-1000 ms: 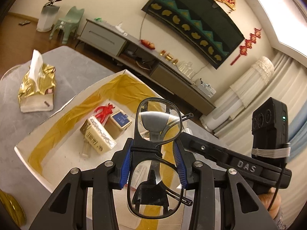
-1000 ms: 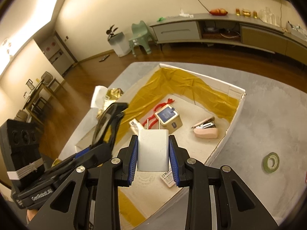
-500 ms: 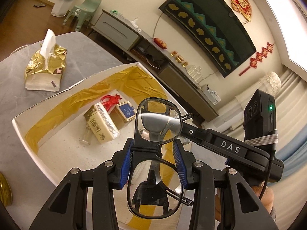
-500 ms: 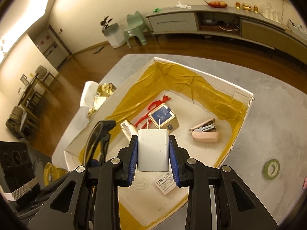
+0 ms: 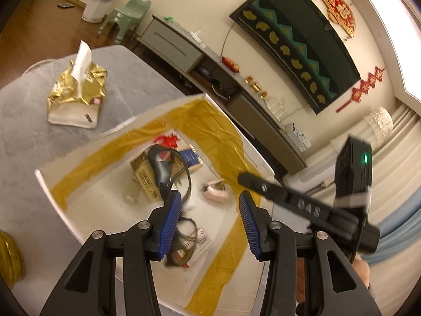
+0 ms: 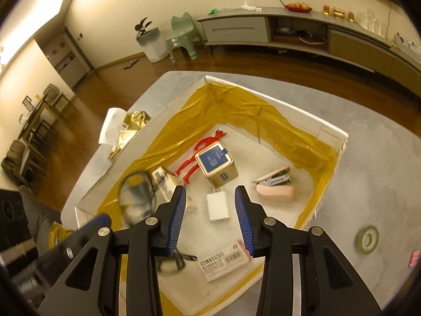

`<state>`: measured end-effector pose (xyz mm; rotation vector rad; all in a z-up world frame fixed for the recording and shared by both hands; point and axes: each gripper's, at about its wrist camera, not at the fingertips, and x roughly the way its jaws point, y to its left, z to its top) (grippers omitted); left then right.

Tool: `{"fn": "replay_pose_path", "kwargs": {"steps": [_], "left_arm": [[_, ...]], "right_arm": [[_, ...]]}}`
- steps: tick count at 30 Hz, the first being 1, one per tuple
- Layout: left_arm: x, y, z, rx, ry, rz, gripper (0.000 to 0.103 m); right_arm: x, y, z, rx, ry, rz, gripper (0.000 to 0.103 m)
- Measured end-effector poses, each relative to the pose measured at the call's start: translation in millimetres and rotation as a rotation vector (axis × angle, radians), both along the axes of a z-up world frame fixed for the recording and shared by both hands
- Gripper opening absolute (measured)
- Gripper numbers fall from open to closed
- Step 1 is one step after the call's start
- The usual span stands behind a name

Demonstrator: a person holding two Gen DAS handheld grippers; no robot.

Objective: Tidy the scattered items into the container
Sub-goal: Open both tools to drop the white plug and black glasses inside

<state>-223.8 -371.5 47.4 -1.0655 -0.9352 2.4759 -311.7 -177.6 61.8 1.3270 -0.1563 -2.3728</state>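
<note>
White charger point(image 6: 217, 206) and the blurry glasses point(image 6: 136, 197) are inside the gold-lined box point(image 6: 332, 132). Both the left gripper point(image 5: 209, 217) and right gripper point(image 6: 210, 218) have jaws wide apart, holding nothing. Lift straight up, then fetch the green tape roll point(image 6: 367, 237).

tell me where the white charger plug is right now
In the right wrist view the white charger plug lies loose on the box floor, framed between the open right tongs, just below the gold tin and left of the pink stapler.
</note>
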Motion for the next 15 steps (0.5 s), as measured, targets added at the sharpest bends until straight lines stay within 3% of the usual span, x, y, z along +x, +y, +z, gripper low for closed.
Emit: {"fn": "replay_pose_path", "kwargs": {"steps": [8,15], "left_arm": [[1,-20,6,-0.02,0.028,0.099,0.047],[2,-20,10,-0.037,0.056,0.103,0.047]], "right_arm": [[32,17,1,-0.074,0.011,0.026,0.041],[65,26,11,-0.151,0.074,0.105,0.041]]}}
